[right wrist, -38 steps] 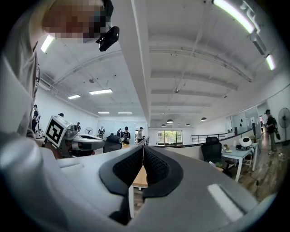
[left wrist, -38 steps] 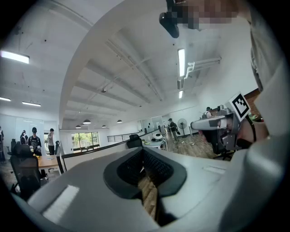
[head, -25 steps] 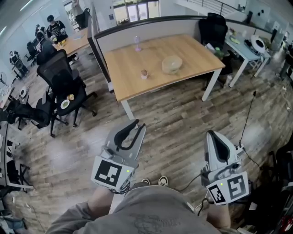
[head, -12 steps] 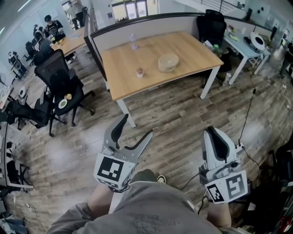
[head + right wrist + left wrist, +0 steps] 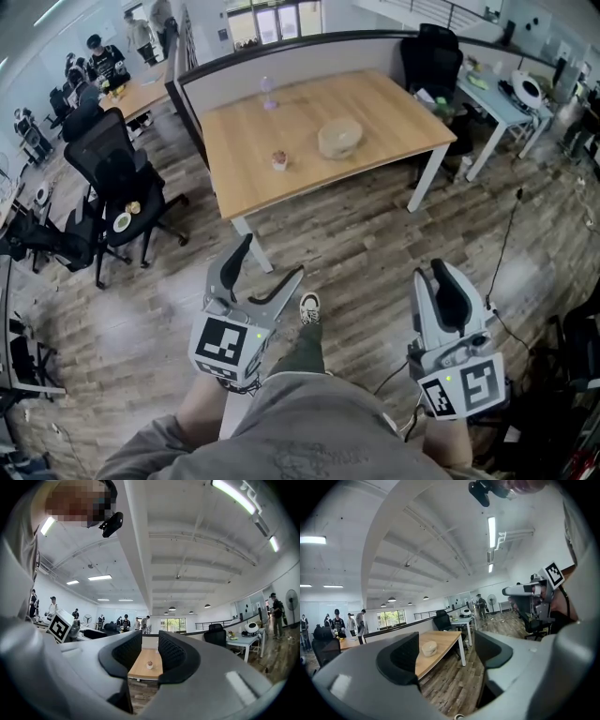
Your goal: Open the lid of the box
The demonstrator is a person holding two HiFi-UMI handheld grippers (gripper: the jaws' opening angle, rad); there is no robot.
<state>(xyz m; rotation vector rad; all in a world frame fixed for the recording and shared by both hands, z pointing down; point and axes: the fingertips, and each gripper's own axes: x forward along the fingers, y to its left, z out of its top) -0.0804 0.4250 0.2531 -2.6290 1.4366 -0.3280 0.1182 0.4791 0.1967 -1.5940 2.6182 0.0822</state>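
The box [image 5: 339, 138] is round and beige with its lid on, standing on a wooden table [image 5: 375, 103] well ahead of me; it also shows as the box [image 5: 429, 648] between the left jaws' line of sight. My left gripper [image 5: 272, 262] hangs over the wooden floor, far short of the table, its jaws opening wide with nothing between them. My right gripper [image 5: 434, 277] is level with it on the right, jaws opening to a narrow gap, also empty. A small cupcake-like object [image 5: 149, 665] shows through that gap.
A small object [image 5: 279, 160] and a purple item [image 5: 269, 94] share the table, backed by a partition [image 5: 300, 52]. Black office chairs [image 5: 117, 169] stand at left, a white desk [image 5: 497, 94] at right. A cable [image 5: 506, 244] trails on the floor. My shoe [image 5: 308, 307] steps forward.
The left jaws went from shut to wide open. The right jaws parted slightly. A foot has stepped forward between the grippers, and the table has shifted slightly left in view.
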